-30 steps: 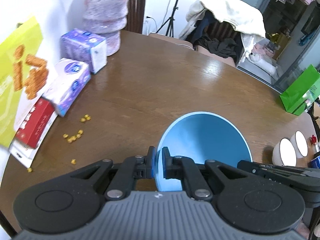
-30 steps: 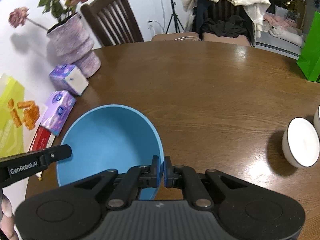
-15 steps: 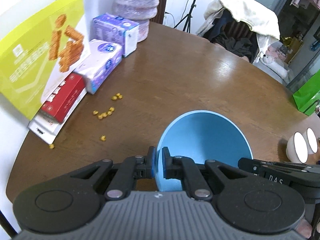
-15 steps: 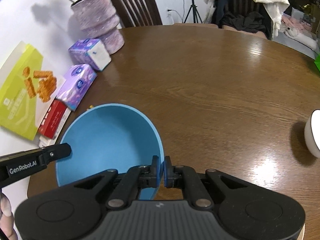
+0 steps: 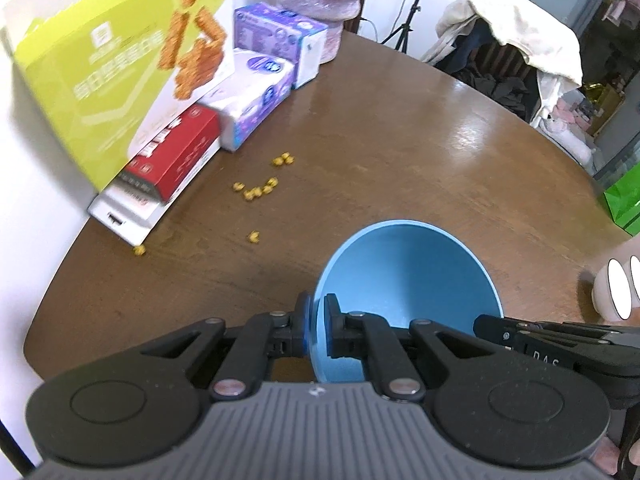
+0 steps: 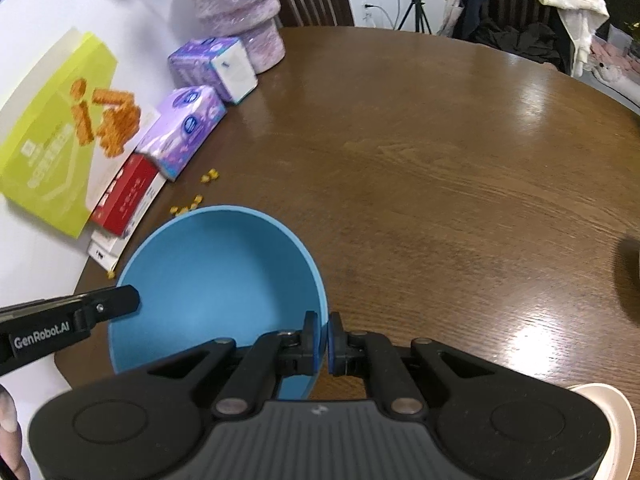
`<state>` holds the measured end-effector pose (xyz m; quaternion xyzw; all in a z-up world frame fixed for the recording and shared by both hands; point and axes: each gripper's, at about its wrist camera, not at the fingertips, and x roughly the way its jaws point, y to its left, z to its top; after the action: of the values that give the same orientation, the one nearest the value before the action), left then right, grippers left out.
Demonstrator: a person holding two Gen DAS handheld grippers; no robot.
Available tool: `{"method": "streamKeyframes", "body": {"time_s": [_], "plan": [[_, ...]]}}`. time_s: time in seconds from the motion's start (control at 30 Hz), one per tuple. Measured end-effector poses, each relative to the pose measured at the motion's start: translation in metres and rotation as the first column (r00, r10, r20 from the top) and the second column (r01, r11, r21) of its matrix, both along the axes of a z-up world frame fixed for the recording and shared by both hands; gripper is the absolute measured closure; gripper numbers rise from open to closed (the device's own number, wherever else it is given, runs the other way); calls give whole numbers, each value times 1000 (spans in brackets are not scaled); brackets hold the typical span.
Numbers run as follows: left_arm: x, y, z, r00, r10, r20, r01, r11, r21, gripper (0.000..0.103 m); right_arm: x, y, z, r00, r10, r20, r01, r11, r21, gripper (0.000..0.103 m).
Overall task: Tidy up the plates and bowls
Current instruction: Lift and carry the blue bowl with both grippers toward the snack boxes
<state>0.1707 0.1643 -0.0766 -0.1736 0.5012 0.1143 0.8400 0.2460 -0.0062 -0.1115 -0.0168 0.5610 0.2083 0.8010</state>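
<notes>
Both tools have carried the bowl (image 5: 408, 280) toward the boxes (image 5: 172, 160) along the wall, which now loom larger. Left tool (image 5: 316, 328) and right tool (image 6: 323, 340) each pinch its rim, holding it above the brown round table (image 6: 440, 160). Yellow crumbs (image 5: 256, 190) lie scattered beside the boxes; a draped chair (image 5: 516, 40) stands beyond.

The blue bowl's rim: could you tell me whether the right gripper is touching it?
Touching. The right wrist view shows the right gripper with its pads clamped on the blue bowl rim.
</notes>
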Motion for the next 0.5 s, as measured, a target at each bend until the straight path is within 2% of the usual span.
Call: {"method": "streamKeyframes", "body": {"time_s": [0.5], "plan": [[-38,30,-26,994,93,-54,-94,996,-8,96,-28,41,-20,993,117,-8,-117,993,-23,98]]}}
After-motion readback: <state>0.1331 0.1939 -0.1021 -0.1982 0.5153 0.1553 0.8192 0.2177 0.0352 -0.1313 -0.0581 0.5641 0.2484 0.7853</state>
